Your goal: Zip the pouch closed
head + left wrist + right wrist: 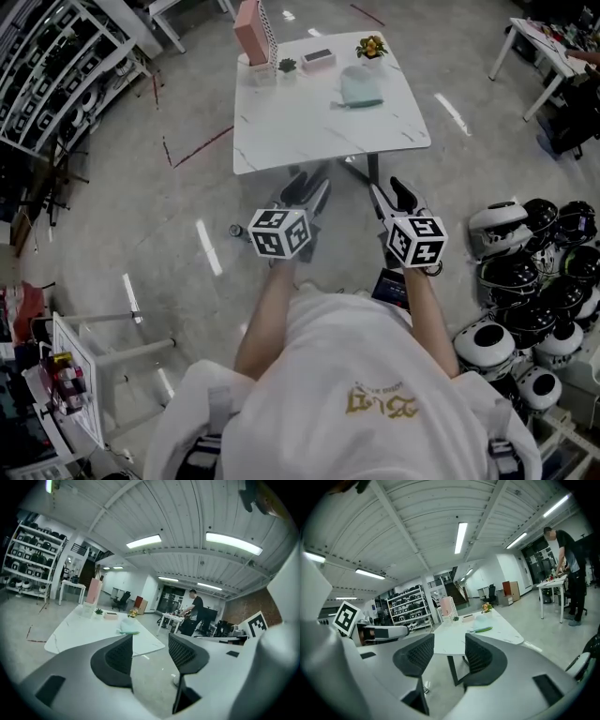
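Observation:
A pale mint pouch (361, 89) lies on the right part of the white marble table (281, 131), far from both grippers. It also shows small in the left gripper view as the pouch (128, 627) and in the right gripper view as the pouch (482, 626). My left gripper (309, 187) is held in the air short of the table's near edge, jaws open and empty. My right gripper (389, 192) hangs beside it, also open with nothing between its fingers.
On the table's far side stand a pink box (251, 33), a small green plant (287, 66), a pink case (318, 58) and a yellow flower pot (371, 46). Several helmets (530, 281) lie on the floor at right. Shelving (56, 75) stands at left. A person (193, 611) works at another table.

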`<state>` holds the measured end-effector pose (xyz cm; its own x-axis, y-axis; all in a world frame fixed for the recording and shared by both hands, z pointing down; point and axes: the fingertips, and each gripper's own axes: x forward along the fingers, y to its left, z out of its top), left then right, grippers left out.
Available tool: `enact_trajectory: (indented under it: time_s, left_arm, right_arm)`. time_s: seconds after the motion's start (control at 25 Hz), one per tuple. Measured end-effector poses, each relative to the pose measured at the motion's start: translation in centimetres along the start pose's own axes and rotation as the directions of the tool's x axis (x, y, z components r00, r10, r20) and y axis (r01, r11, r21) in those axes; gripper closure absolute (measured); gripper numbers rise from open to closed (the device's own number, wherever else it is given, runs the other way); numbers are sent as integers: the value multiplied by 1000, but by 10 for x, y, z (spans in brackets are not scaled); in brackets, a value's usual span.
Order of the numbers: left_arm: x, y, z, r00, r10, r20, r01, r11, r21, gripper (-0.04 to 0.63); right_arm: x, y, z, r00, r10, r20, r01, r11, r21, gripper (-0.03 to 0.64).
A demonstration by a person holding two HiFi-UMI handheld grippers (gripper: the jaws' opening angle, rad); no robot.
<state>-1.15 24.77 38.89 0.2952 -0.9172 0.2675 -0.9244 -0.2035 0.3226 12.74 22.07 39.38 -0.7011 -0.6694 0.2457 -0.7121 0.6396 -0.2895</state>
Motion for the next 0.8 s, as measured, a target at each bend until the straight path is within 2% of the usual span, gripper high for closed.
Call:
enact_trajectory:
  time_s: [0.12, 0.32, 0.64, 0.8]
  left_arm:
    - [3, -5, -4, 999, 28, -24, -27, 999, 20, 331]
    - [5, -8, -12, 997, 44, -57, -41, 997, 59, 334]
    - [28, 11, 0, 997, 42, -68, -39, 998, 45, 353]
    - [64, 29, -6, 996, 17, -92, -17, 1000, 11, 359]
  right_arm:
    - [-1, -4, 0, 1000, 4, -6, -4, 1000, -8, 387]
    - [-3, -5, -2, 1000, 27, -6, -27, 999, 28, 391]
    - [20, -22, 2, 1000, 10, -5, -10, 997, 74, 393]
    - [41, -47, -3, 999, -33, -34, 35, 996, 83, 396]
